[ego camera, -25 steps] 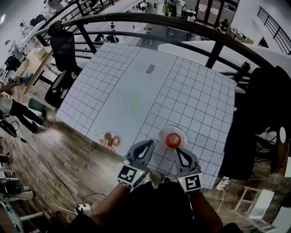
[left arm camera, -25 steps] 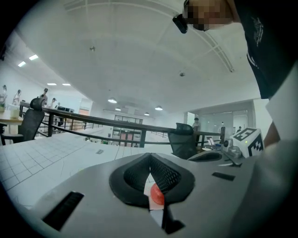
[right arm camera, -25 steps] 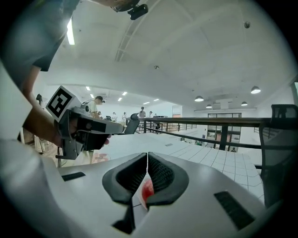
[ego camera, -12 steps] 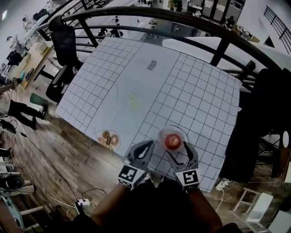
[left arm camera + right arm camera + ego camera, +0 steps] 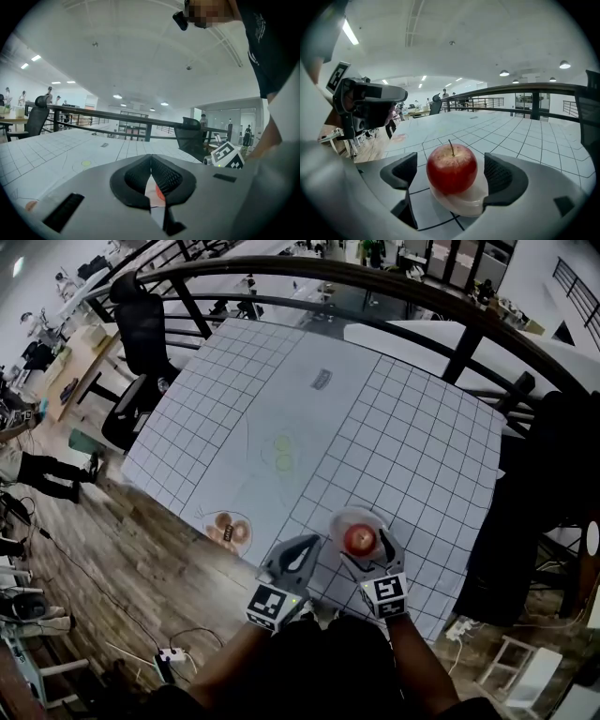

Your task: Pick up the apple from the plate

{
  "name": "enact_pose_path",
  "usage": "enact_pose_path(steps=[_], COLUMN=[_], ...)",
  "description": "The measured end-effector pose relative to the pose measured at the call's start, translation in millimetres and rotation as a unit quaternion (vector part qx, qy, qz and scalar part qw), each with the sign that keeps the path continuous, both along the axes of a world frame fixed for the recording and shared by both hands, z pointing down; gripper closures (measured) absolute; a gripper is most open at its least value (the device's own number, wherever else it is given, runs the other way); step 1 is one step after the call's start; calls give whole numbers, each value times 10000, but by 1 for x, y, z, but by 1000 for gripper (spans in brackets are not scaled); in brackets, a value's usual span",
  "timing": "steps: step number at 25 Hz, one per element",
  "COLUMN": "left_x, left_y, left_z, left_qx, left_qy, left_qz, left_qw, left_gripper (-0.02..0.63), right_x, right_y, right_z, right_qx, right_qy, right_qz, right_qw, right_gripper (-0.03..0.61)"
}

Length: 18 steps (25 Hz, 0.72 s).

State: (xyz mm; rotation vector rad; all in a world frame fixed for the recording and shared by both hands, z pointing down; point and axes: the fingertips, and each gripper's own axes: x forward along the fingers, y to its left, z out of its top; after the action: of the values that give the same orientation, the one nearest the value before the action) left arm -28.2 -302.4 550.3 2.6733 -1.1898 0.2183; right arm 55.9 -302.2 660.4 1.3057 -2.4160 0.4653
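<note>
A red apple (image 5: 359, 539) (image 5: 452, 168) with its stem up sits on a small white plate (image 5: 357, 518) (image 5: 464, 202) near the front edge of the gridded table. My right gripper (image 5: 366, 541) (image 5: 452, 174) straddles it, jaws opening: one pad (image 5: 401, 171) stands left of the apple and the other to its right, neither touching. My left gripper (image 5: 305, 552) (image 5: 151, 173) hovers just left of the plate, shut with nothing in it; a sliver of the apple shows through the gap below its closed tips.
A small dish of brown food (image 5: 228, 530) lies at the front left of the white gridded table (image 5: 403, 427). Two green marks (image 5: 282, 452) sit mid-table, a small dark object (image 5: 322, 379) farther back. A black railing (image 5: 375, 282) curves behind; an office chair (image 5: 141, 334) stands at left.
My right gripper has dropped and slid forward, and its jaws went from shut to wide on either side of the apple. The left gripper sank slightly.
</note>
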Motion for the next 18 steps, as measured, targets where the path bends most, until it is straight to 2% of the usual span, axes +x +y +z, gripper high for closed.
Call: enact_pose_path(steps=[4,18], left_x=[-7,-16], left_y=[0,5], left_z=[4,12], left_qx=[-39,-104], left_qy=[-49,-183], left_qz=[-113,-304], left_qw=[9999,9993], left_gripper=[591,591], right_x=[-1,3], right_y=[-2,-8], right_z=[15,26], right_qx=[-236,-308], right_qy=[169,331], right_qz=[-173,-314], right_qw=[9994,9985], right_gripper=[156,170])
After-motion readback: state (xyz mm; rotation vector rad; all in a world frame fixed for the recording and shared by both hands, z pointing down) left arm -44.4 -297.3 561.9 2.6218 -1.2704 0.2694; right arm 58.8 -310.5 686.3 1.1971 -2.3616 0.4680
